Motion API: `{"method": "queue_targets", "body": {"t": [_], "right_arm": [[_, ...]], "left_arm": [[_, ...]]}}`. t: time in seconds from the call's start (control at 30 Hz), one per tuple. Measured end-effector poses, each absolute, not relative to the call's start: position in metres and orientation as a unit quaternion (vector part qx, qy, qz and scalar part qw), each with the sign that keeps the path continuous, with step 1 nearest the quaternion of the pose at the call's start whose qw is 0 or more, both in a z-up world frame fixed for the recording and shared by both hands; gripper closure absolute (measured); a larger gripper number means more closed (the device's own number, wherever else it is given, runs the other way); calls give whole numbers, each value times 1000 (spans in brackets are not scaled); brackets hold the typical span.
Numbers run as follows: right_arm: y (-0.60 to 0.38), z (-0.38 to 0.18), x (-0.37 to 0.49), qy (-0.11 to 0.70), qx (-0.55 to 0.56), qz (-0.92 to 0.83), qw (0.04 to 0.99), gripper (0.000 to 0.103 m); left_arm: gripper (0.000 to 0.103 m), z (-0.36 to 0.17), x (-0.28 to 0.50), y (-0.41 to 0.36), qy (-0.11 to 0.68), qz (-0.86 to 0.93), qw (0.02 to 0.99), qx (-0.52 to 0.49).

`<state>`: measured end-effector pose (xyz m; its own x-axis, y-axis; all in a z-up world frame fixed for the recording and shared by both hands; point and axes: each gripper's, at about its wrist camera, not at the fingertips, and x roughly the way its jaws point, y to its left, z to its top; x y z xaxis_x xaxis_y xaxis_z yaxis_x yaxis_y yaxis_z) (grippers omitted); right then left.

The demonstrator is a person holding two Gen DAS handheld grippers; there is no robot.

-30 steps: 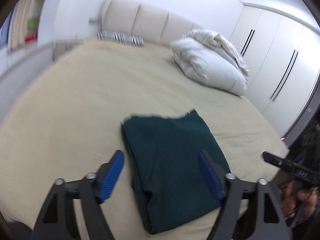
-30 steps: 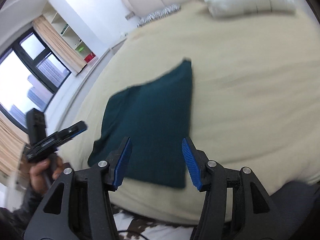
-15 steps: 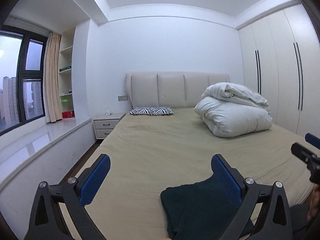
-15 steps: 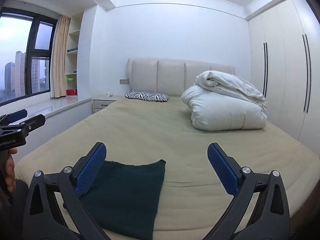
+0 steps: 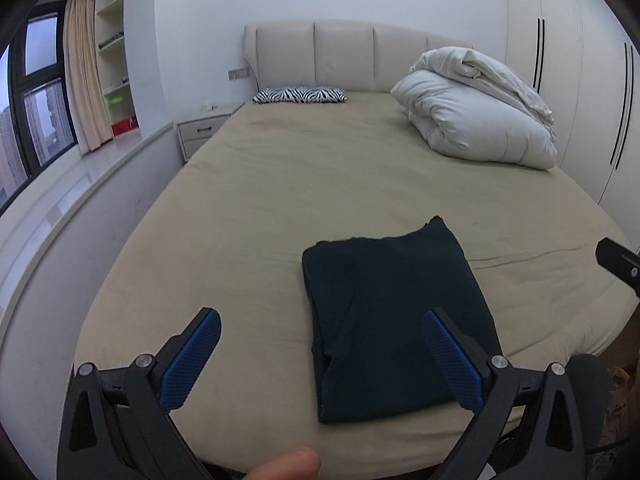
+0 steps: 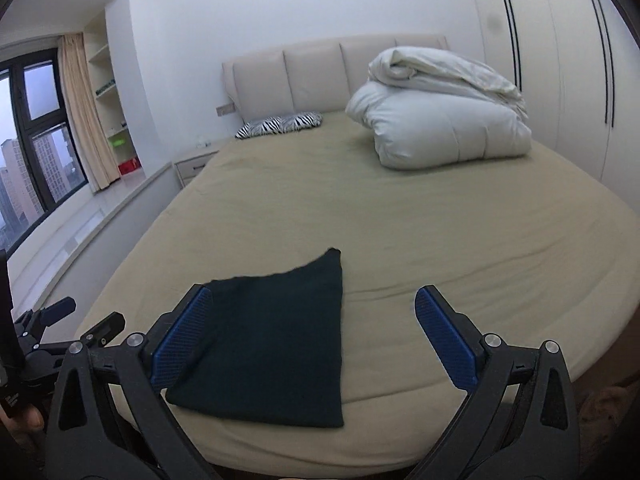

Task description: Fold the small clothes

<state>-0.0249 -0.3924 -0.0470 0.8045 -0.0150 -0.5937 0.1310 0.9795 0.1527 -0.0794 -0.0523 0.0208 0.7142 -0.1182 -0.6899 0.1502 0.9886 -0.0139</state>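
A dark green garment lies folded into a flat rectangle near the foot edge of the beige bed. It also shows in the right wrist view. My left gripper is open and empty, held above the bed's foot edge, with the garment between its right finger and the middle. My right gripper is open and empty, held above the garment's right part. The left gripper's tip shows at the left of the right wrist view; the right gripper's tip at the right of the left wrist view.
A rolled white duvet lies at the bed's far right. A zebra-print pillow lies by the headboard. A nightstand and a window ledge are on the left, wardrobes on the right.
Both grippers swung up to look across the room, then tilted back down toward the garment. The garment has stayed folded in place. Both grippers remain open.
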Motion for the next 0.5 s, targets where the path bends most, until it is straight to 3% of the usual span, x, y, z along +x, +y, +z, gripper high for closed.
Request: {"method": "queue_targets", "body": {"t": [0.17,0.5], "right_arm": [[-388,-93,-6,378,85,-37,921,0],[-362,-145,11,424,20,-45,904,0]], "left_arm": [[0,-2,-72,-46,416,-66,907,13],[0,-32,-73,-37,449,-58,891,-6]]}}
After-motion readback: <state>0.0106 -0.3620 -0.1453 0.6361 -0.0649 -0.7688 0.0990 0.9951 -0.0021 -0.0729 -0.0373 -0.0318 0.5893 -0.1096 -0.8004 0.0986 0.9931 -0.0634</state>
